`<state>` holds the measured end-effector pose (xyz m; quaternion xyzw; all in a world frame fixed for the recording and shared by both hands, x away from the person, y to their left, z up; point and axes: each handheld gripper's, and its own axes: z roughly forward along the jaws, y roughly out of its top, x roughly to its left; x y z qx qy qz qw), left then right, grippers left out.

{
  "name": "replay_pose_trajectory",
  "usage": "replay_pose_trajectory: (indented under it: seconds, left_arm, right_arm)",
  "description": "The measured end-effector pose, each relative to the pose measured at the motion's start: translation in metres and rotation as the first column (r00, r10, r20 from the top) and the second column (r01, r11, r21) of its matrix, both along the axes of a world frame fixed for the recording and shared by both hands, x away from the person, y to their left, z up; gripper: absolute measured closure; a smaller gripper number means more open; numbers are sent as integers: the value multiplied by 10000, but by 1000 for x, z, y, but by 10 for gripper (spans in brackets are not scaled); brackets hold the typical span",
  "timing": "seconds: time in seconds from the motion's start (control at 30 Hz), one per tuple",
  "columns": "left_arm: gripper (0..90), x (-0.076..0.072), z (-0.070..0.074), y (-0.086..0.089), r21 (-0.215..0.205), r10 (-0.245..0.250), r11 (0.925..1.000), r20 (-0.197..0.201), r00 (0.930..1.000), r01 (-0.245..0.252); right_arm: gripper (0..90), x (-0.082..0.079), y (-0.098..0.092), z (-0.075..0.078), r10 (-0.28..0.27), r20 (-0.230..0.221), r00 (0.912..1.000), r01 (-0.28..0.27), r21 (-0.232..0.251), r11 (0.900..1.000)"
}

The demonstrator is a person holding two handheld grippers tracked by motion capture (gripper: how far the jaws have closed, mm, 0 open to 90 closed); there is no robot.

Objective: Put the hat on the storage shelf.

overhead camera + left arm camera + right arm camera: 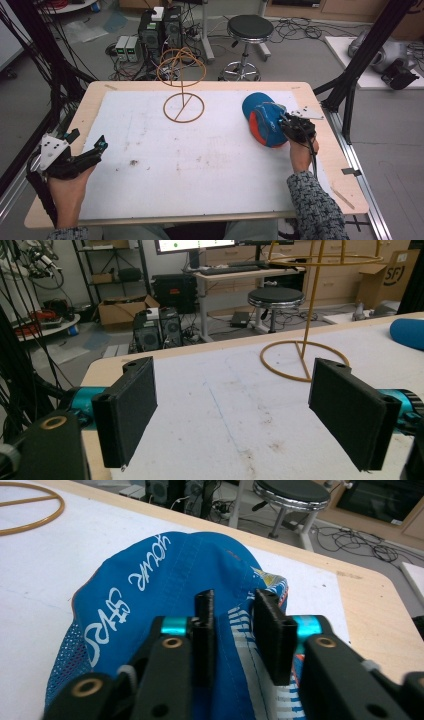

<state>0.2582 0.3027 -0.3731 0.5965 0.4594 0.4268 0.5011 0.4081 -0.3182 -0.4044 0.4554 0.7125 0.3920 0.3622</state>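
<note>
A blue cap (265,122) with orange trim and white lettering lies at the right of the white mat. My right gripper (284,121) reaches onto it from the near side. In the right gripper view its jaws (234,600) stand narrow, with a fold of the cap's (150,580) striped fabric pinched between the pads. My left gripper (89,139) rests at the table's left edge with its jaws wide apart and nothing between them (232,405). A yellow wire stand (183,107) with a ring base rises at the far middle of the mat; the left gripper view has that stand (305,360) ahead to the right.
The white mat (200,165) covers most of the wooden table (345,165). Beyond the far edge are a black stool (249,27), computer boxes (160,30) and cables on the floor. Black frame posts (360,55) stand at the right.
</note>
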Motion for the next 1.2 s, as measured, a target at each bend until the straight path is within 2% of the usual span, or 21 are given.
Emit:
replay_pose_trajectory:
  seconds: [0.1, 0.27, 0.4, 0.43, 0.6, 0.67, 0.7, 0.9, 1.2]
  left_arm:
    - [195, 0, 0, 1, -50, 18, 10000, 33, 10000, -18]
    - [195, 0, 0, 1, -61, 35, 10000, 41, 10000, -35]
    - [195, -1, 0, 2, -57, 49, 10000, 49, 10000, -49]
    - [195, -1, 0, 2, -75, 37, 10000, 65, 10000, -37]
    - [195, -1, 1, 3, -84, 22, 10000, 82, 10000, -21]
    - [195, -1, 2, 3, -91, 11, 10000, 109, 9999, -10]
    - [195, -1, 2, 3, -96, -4, 10000, 117, 9999, 5]
    - [195, -2, 4, 6, -185, 16, 9998, 196, 9998, -12]
    - [195, -4, 6, 9, -312, 43, 9995, 310, 9995, -33]
  right_arm:
    - [818, 1, 0, 0, 34, -212, 9998, -33, 33, 10000]
    - [854, 0, -1, 1, -28, -158, 9999, 31, 175, 9998]
    - [873, -1, -3, 3, -100, -166, 9998, 109, 554, 9984]
    - [874, -2, -5, 5, -142, -183, 9997, 158, 865, 9961]
    - [878, -3, -6, 7, -190, -144, 9997, 208, 1329, 9909]
    - [878, -3, -6, 11, -167, -125, 9998, 184, 1486, 9887]
    - [878, -3, -4, 17, -154, 29, 9999, 146, 1828, 9830]
    - [879, -1, 4, 32, -35, 259, 9997, -19, 2033, 9791]
    - [882, 3, 19, 53, 129, 365, 9993, -213, 2395, 9707]
